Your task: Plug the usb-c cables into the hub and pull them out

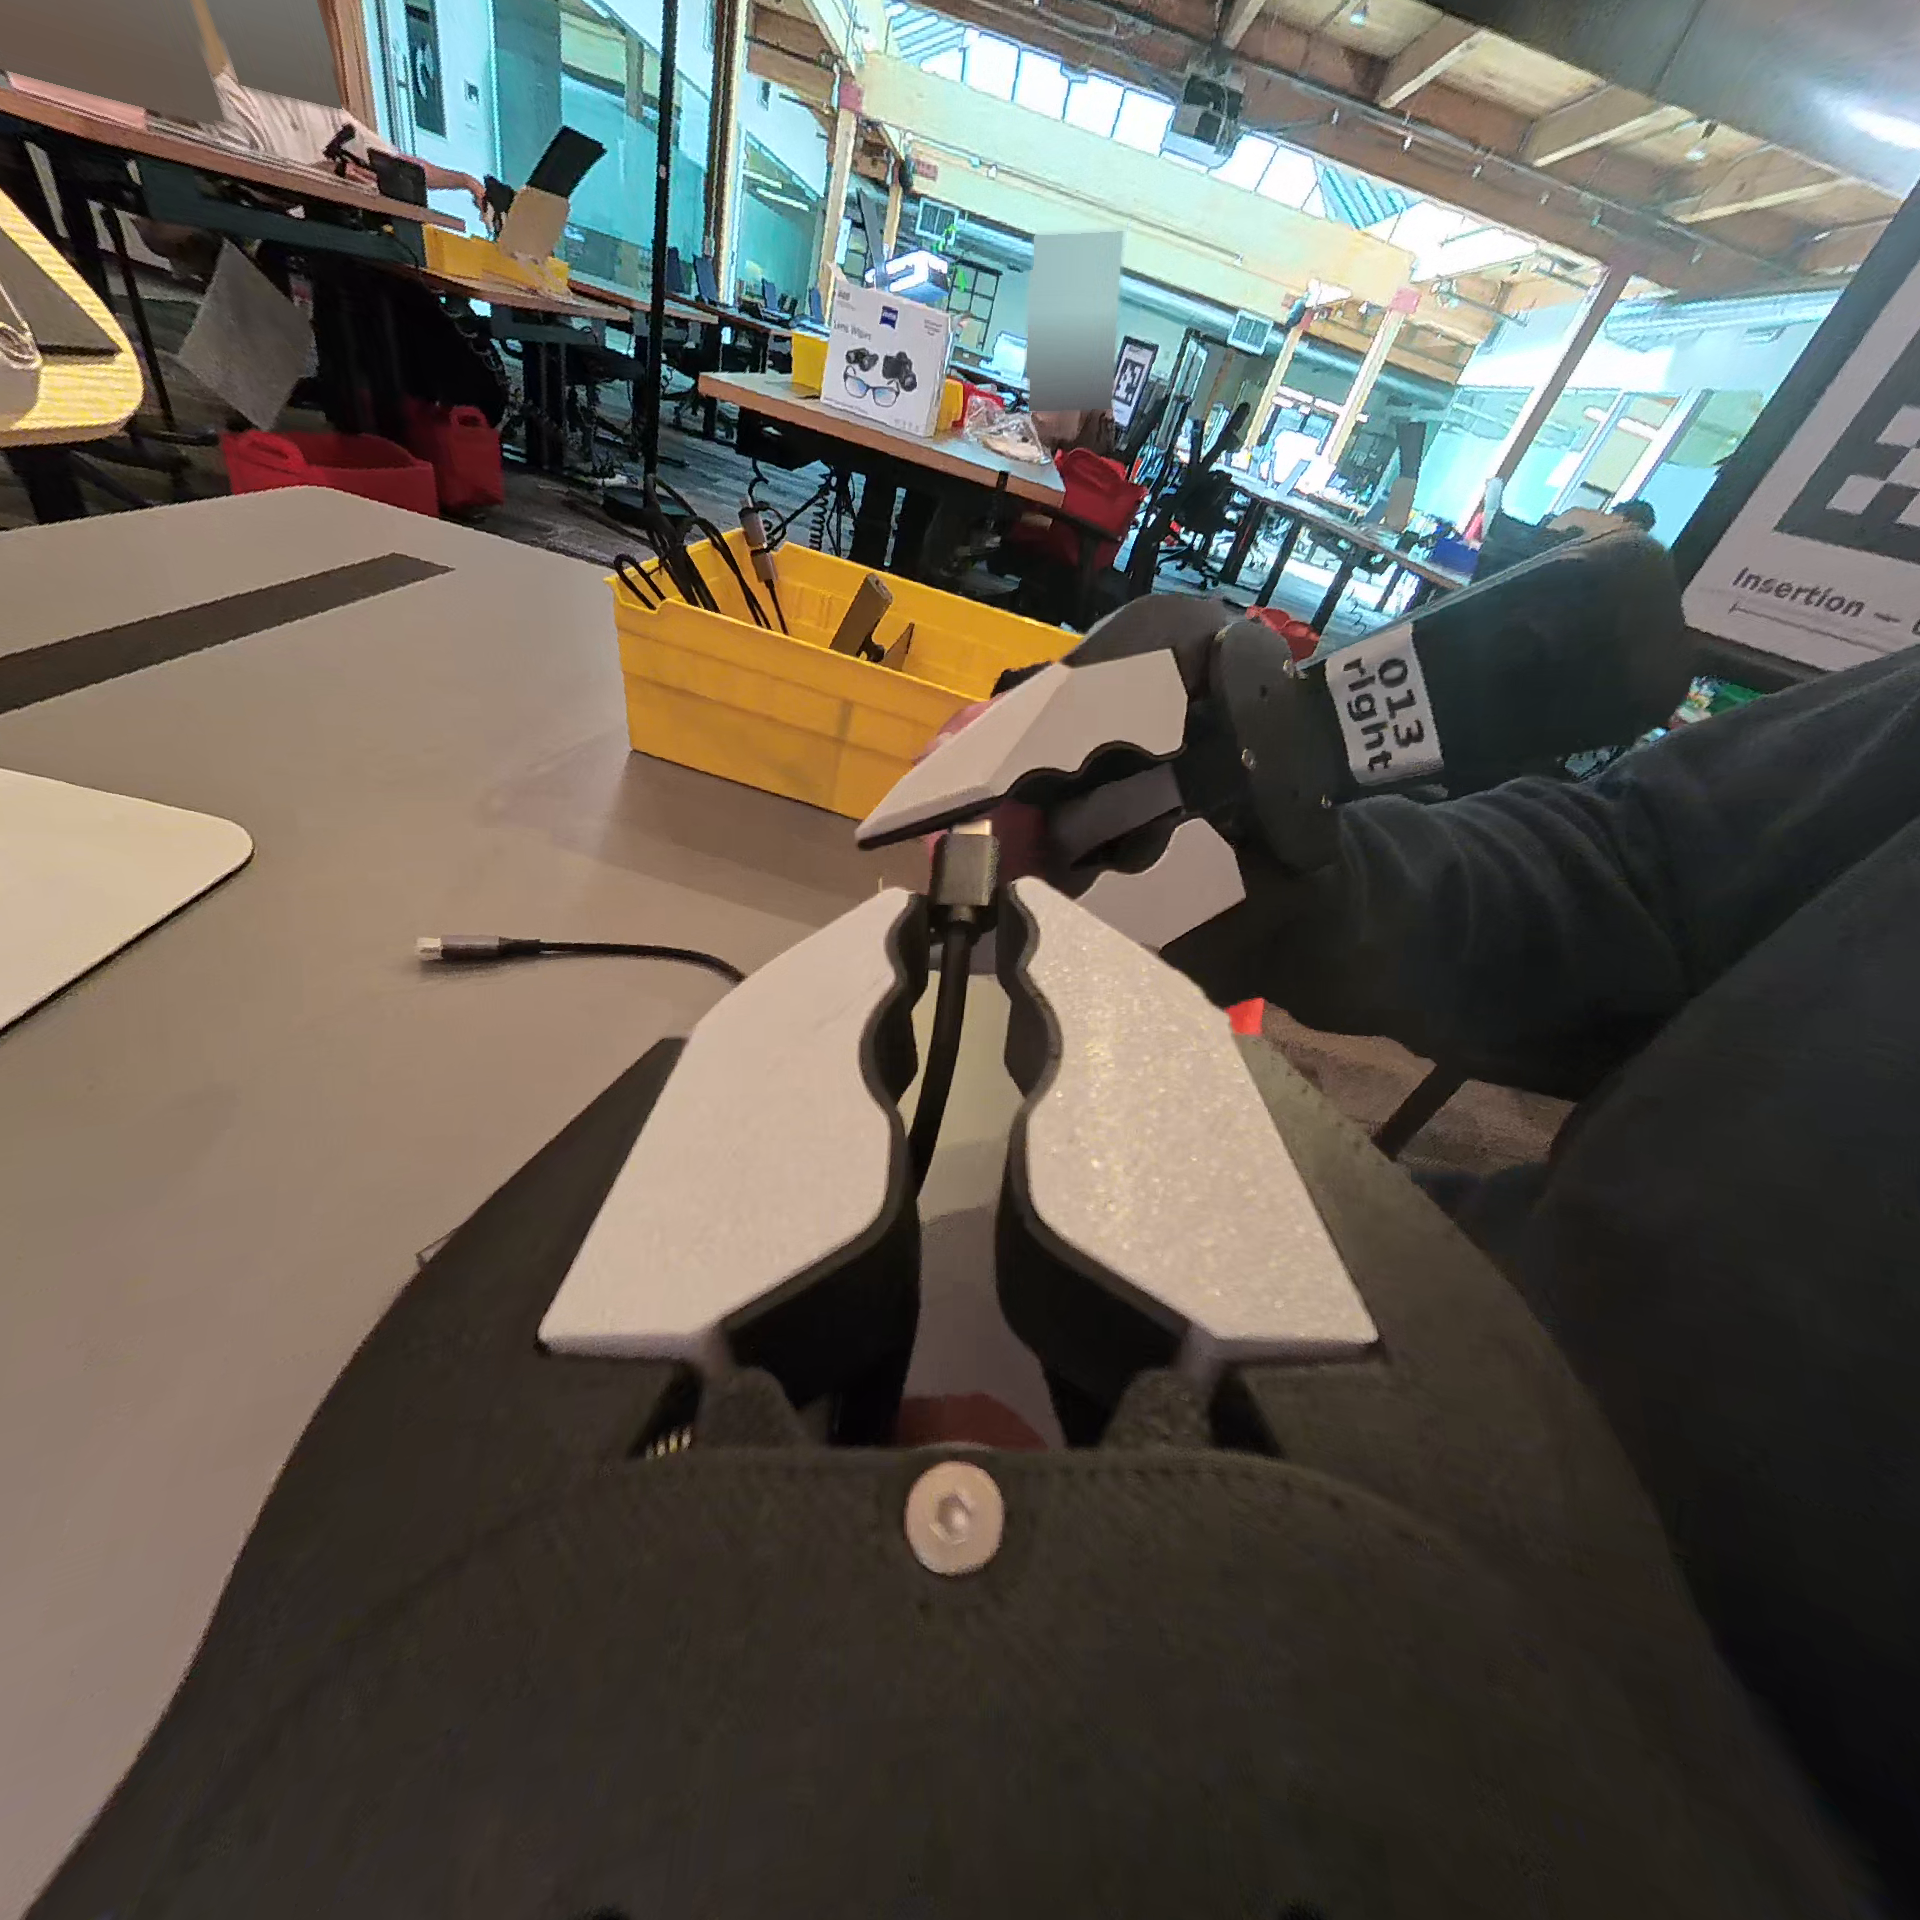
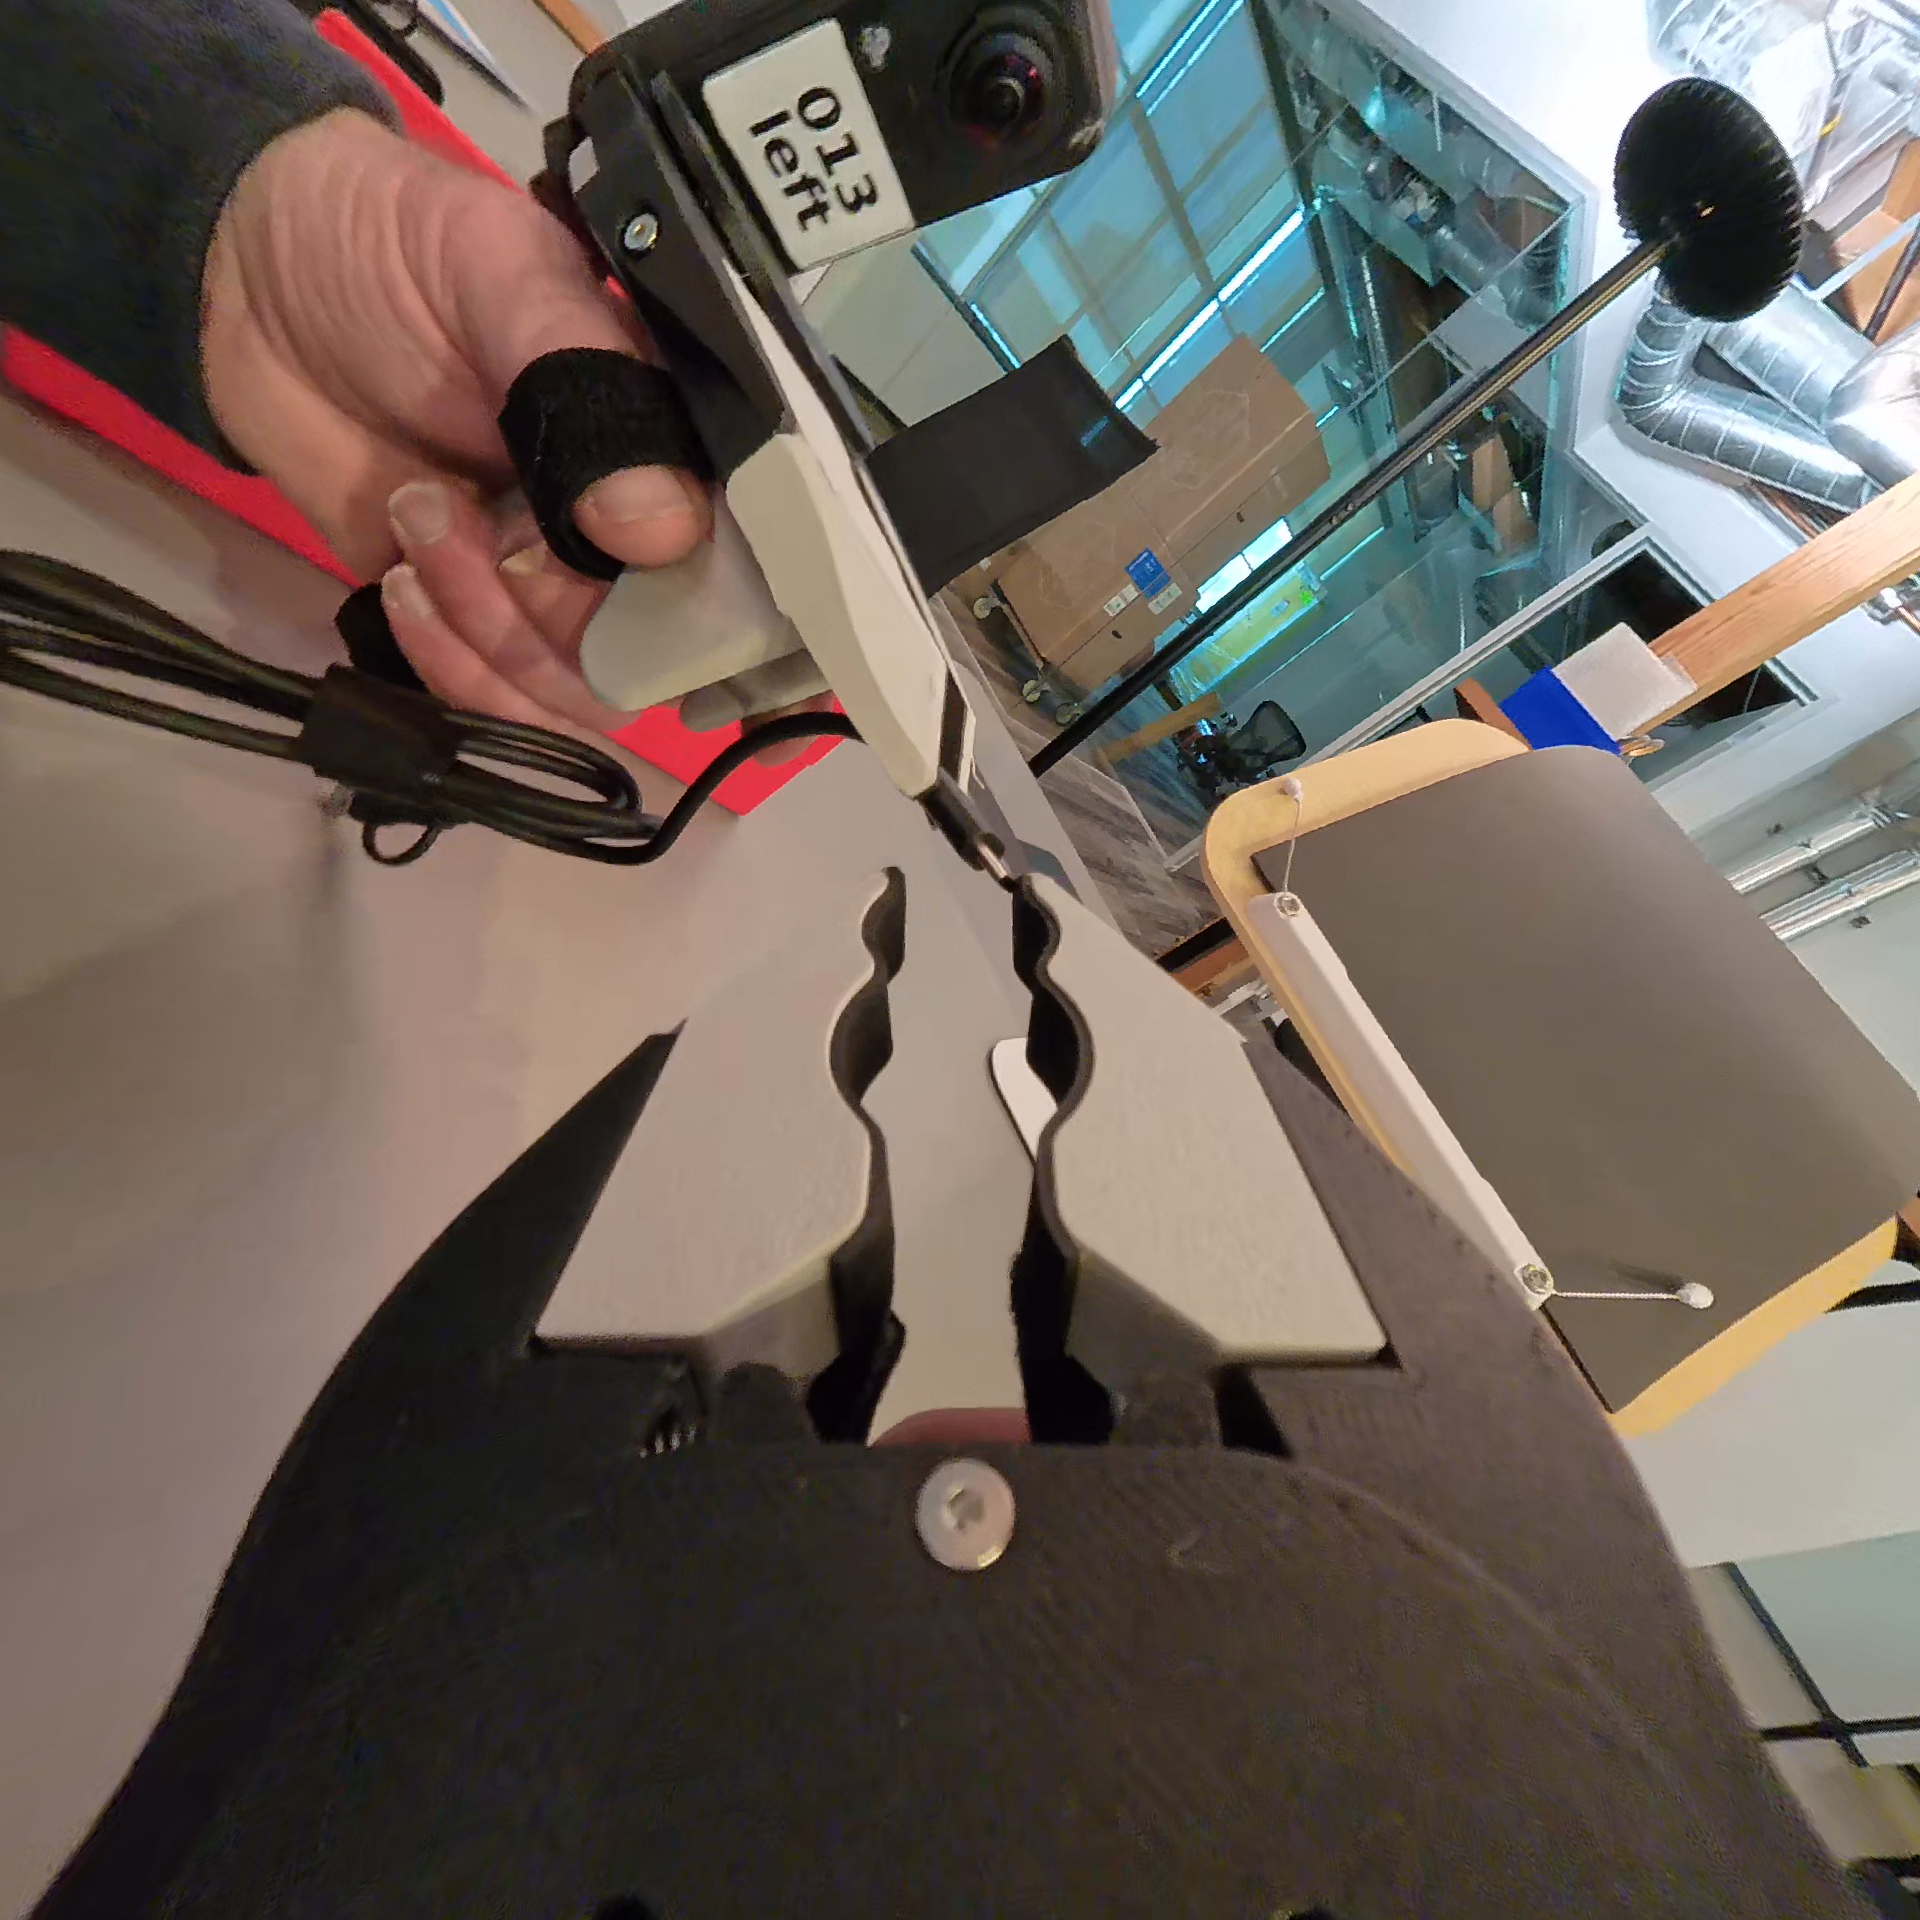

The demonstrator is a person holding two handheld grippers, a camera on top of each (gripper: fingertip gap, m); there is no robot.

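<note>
Our left gripper (image 1: pixel 961 914) fingers pinch the cable plug (image 1: pixel 964 868), pointing straight ahead at our right gripper (image 1: pixel 1023 790); its hold stays unclear

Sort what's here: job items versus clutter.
Job: black USB-C cable with metal plug, pinched in left gripper; second black USB-C cable lying on grey table; right gripper.
Clutter: yellow plastic bin of cables; white rounded slab.
</note>
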